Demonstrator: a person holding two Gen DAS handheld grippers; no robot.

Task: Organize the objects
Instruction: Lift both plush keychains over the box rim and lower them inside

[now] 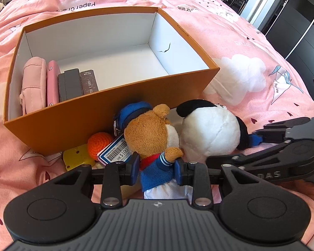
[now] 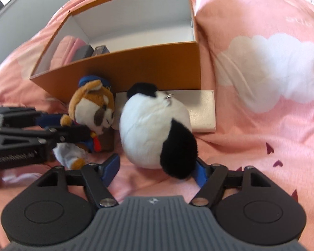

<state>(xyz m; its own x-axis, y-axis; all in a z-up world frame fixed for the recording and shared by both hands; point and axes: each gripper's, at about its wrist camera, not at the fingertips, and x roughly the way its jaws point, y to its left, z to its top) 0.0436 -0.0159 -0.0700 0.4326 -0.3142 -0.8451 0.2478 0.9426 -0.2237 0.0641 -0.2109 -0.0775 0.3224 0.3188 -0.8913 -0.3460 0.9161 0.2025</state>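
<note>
The right gripper [image 2: 156, 170] stands open around the near side of the panda plush [image 2: 150, 129], its blue pads either side, on the pink bedspread [image 2: 261, 125]. Left of it, the left gripper [image 2: 73, 130] clasps the bear plush [image 2: 92, 113]. Beyond both sits the orange box [image 2: 157, 64], with a white flat box [image 2: 201, 108] just beside its near wall.

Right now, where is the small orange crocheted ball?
In the left wrist view, the orange crocheted ball lies on the bed against the orange cardboard box, left of the brown plush bear.
</note>
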